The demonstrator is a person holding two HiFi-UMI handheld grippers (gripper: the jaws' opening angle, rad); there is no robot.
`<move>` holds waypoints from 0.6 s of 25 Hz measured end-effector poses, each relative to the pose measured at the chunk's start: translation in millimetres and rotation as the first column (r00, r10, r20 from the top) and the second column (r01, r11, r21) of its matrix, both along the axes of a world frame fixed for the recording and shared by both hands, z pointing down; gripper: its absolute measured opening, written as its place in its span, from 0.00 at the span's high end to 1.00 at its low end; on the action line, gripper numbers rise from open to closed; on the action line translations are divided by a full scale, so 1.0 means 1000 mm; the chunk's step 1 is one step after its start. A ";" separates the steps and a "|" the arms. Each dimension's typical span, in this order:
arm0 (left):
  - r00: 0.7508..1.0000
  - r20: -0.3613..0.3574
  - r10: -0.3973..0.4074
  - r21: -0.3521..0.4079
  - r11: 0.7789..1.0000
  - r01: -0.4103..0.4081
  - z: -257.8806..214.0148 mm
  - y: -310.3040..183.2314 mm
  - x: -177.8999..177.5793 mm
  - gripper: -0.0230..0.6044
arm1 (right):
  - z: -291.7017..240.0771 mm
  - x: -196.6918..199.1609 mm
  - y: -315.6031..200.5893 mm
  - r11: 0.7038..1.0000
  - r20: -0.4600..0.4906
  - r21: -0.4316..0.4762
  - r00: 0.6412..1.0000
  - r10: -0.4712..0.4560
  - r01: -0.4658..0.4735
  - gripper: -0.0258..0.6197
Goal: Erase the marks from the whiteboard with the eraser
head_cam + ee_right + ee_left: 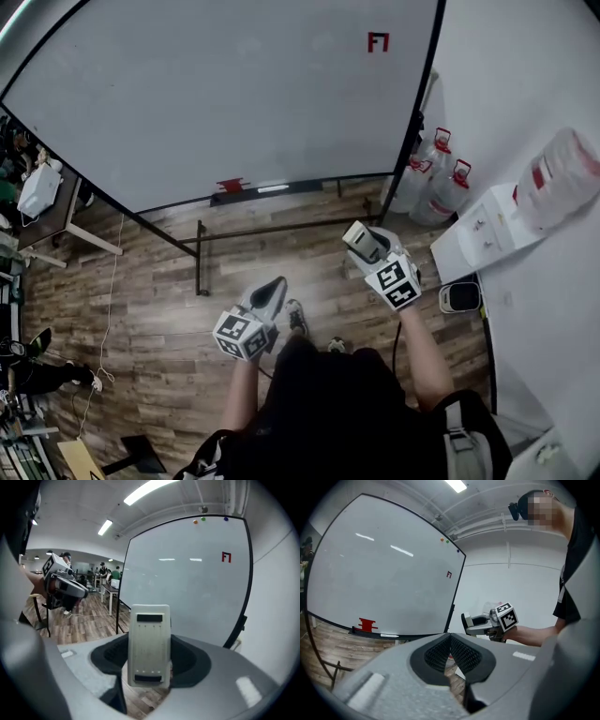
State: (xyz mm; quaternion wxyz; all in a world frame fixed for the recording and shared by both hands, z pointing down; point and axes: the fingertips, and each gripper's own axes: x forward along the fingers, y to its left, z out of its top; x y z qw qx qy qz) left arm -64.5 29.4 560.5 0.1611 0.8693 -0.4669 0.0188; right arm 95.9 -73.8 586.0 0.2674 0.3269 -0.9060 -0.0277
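Head view: whiteboard (234, 94) on its stand over a wood-plank floor (141, 309).
A red mark (377, 42) sits near the board's upper right corner; the right gripper (364, 242) clamps the eraser (149, 644), apart from the board; the left gripper (274, 289) is closed, empty.

The whiteboard (234, 94) stands ahead, the mark (378, 42) at its upper right. The eraser (149, 644) sits in the right gripper (366, 246). Jugs (441, 178), apparently, stand right of the whiteboard.

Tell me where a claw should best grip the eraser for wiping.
By its long side edges, from its rear end, as the right claw does: the eraser is a flat slab, leaving its broad faces free for the whiteboard.
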 end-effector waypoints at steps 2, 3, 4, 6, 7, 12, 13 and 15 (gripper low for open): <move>1.000 0.001 -0.008 -0.001 1.000 0.008 0.000 0.010 0.001 0.95 | 0.001 -0.006 0.020 0.999 0.088 -0.013 0.995 -0.047 0.049 0.57; 1.000 0.002 -0.011 -0.001 1.000 0.011 0.000 0.014 0.001 0.95 | 0.000 -0.009 0.029 0.997 0.127 -0.019 0.990 -0.068 0.071 0.57; 1.000 0.002 -0.011 -0.003 1.000 0.011 0.000 0.017 0.001 0.95 | 0.000 -0.011 0.038 0.996 0.162 -0.027 0.983 -0.084 0.090 0.57; 1.000 -0.002 -0.009 -0.004 1.000 0.009 -0.002 0.020 0.002 0.95 | 0.004 -0.014 0.052 0.992 0.220 -0.051 0.971 -0.098 0.112 0.57; 1.000 -0.006 -0.005 -0.001 1.000 0.005 -0.003 0.020 0.003 0.95 | 0.005 -0.015 0.057 0.991 0.246 -0.060 0.964 -0.099 0.117 0.57; 1.000 -0.010 0.019 -0.002 1.000 -0.019 -0.005 0.019 0.010 0.95 | 0.009 -0.012 0.082 0.983 0.352 -0.091 0.928 -0.119 0.161 0.57; 1.000 -0.012 0.024 -0.001 1.000 -0.024 -0.005 0.019 0.012 0.95 | 0.010 -0.012 0.086 0.980 0.365 -0.094 0.922 -0.130 0.175 0.57; 0.999 -0.018 0.033 -0.002 0.999 -0.033 -0.004 0.020 0.016 0.95 | 0.014 -0.010 0.094 0.976 0.375 -0.098 0.916 -0.144 0.193 0.57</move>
